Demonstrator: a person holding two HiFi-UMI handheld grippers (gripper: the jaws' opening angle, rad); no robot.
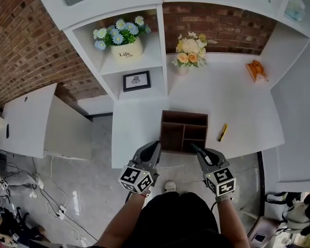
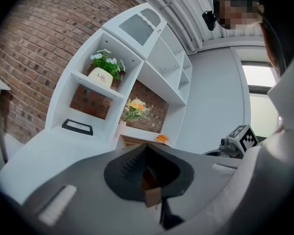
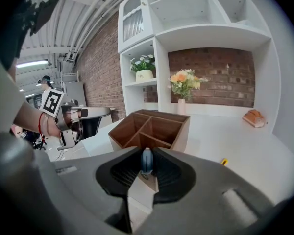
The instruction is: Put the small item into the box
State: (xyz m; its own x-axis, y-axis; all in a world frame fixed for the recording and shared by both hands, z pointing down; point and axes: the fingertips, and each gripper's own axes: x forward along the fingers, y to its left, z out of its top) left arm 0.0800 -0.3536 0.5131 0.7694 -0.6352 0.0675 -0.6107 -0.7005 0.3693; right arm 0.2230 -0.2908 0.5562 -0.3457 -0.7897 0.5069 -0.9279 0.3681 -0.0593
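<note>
At 7 o'clock of the box, the left gripper hangs off the front edge of the white table. In its own view its jaws are pressed together with nothing caught between them, so it looks idle for now.

The wooden box sits open-topped at the table's near edge. It is split by dividers into several compartments, and all of them look empty from above.

The right gripper is at about 5 o'clock of the box, its tips just at the near rim. The right gripper view shows it closed narrow on a small blue item, which stands upright between the ribbed pads. The box lies straight ahead at 12 o'clock, close but apart from the jaws.

At 3 o'clock of the box, a small yellow object lies loose on the table, clear of both grippers.

I judge the pickup done and the carry in hand, since the blue item is gripped and not yet over a compartment. The next move calls for easing the right gripper forward toward 12 o'clock until the item clears the near wall. It should then dip into one compartment, and only there should the jaws spread, so the item drops inside and does not tip off the rim
</note>
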